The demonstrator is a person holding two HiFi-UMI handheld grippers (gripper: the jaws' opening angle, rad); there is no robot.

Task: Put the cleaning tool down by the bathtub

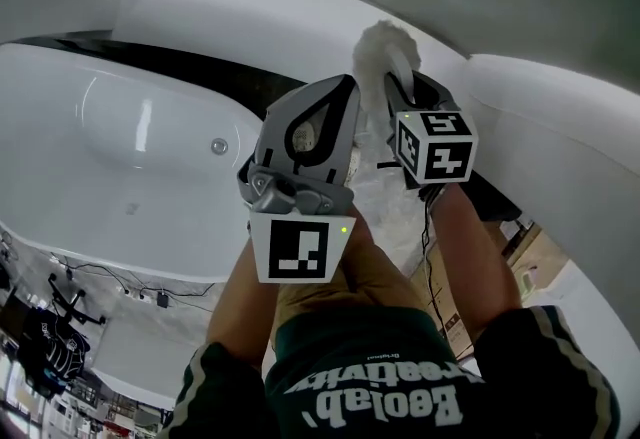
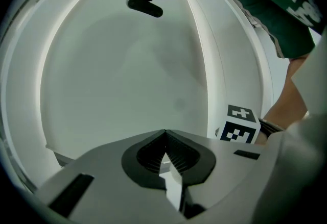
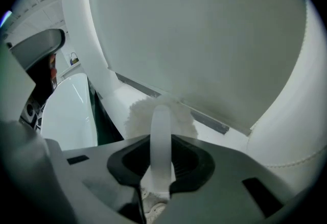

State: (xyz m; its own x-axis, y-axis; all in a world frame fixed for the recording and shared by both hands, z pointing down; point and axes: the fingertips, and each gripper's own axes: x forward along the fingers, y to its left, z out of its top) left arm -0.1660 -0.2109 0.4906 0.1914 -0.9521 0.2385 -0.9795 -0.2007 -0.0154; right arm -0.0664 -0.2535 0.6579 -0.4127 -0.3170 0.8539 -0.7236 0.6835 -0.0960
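The cleaning tool is a white fluffy brush head on a pale plastic handle. My right gripper is shut on that handle, and the fluffy head sticks out past the jaws. It is held up in the air, to the right of the white bathtub. Close on its left, my left gripper is also raised. In the left gripper view the left gripper has its jaws together with nothing between them. The right gripper's marker cube shows beside it.
A round drain sits in the tub floor. A dark strip runs between the tub's far rim and a white ledge. Cables and dark gear lie on the floor at lower left. Cardboard lies by my right arm.
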